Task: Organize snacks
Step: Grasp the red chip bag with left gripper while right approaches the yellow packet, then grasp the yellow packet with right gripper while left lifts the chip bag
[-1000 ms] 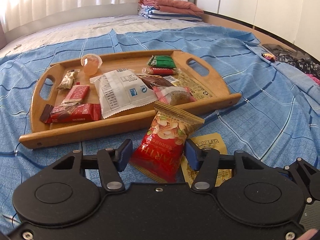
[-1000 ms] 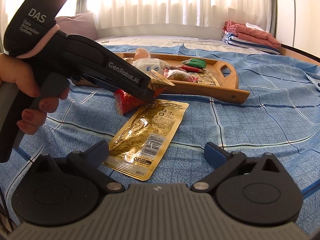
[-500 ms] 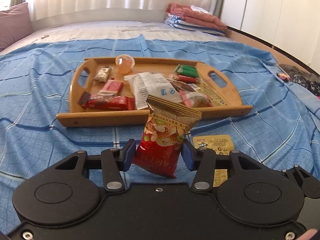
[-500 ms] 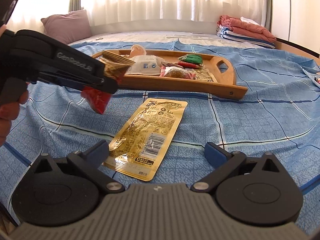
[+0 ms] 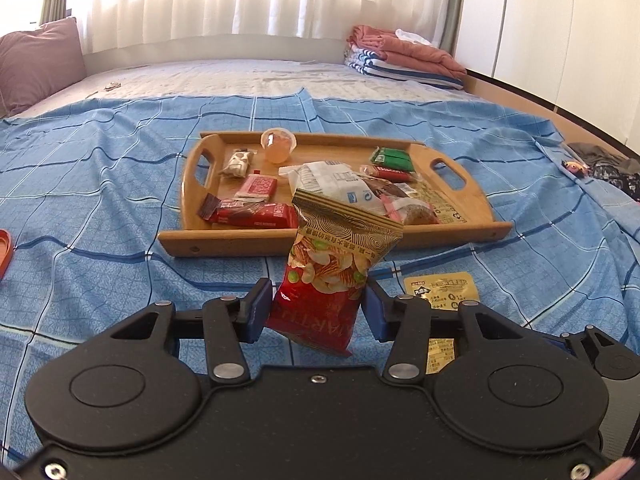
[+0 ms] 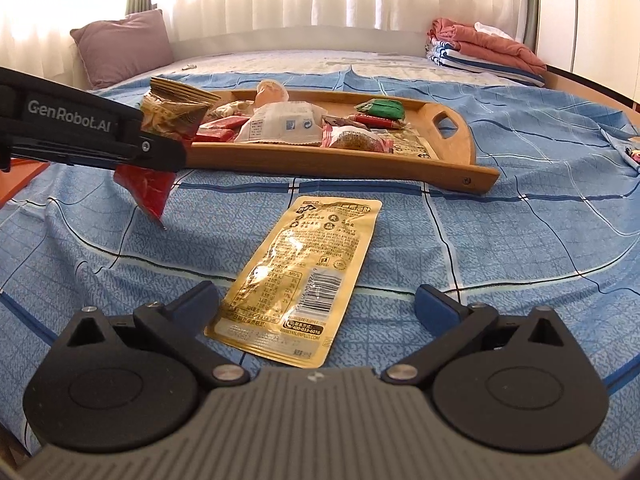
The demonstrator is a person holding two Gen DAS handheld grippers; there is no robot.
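A red and gold snack bag (image 5: pixel 328 280) hangs upright above the blue bedspread, and my left gripper (image 5: pixel 316 312) is shut on its lower half. The right wrist view shows the same bag (image 6: pixel 148 184) at the far left, pinched in the left gripper (image 6: pixel 160 152). Beyond it lies the wooden tray (image 5: pixel 280 242) with several snacks inside: red bars, a white packet, a green packet and a jelly cup. A gold pouch (image 6: pixel 300 276) lies flat on the bed in front of the tray. My right gripper (image 6: pixel 318 298) is open just above the pouch's near end.
A mauve pillow (image 5: pixel 36 64) leans at the back left and folded blankets (image 5: pixel 404 56) are stacked at the back right. An orange object (image 5: pixel 4 252) pokes in at the left edge. Dark clothes (image 5: pixel 608 168) lie at the bed's right side.
My left gripper has lifted the red bag off the bed and drawn back from the tray, sliding left in the right wrist view. The right gripper has stayed put.
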